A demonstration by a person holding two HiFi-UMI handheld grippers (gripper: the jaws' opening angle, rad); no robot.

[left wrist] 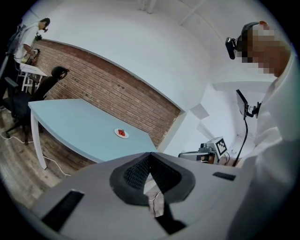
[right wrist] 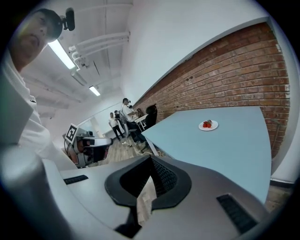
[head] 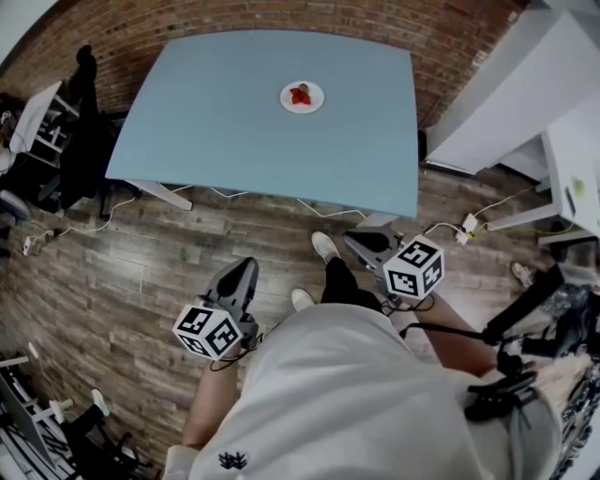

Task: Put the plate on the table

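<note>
One round white plate [head: 317, 98] bearing red fruit [head: 300, 95] lies well ahead of the left gripper [left wrist: 149, 155] and right gripper [right wrist: 150, 158], both closed, empty.

The bench [head: 262, 131] has a smooth, matt pale-blue top, and the small plate [head: 302, 97] toward its 12 o'clock edge is smooth and white, its material unclear. The floor [head: 141, 272] is grainy wooden planking with a dull sheen, and the wall [head: 281, 17] at 12 o'clock is rough red brick. The left hand-held gripper [left wrist: 150, 157] and right hand-held gripper [right wrist: 151, 159] have smooth matt grey plastic shells with black, finely ribbed pads [left wrist: 136, 174], and the person's shirt [head: 356, 394] is soft white cloth.
</note>
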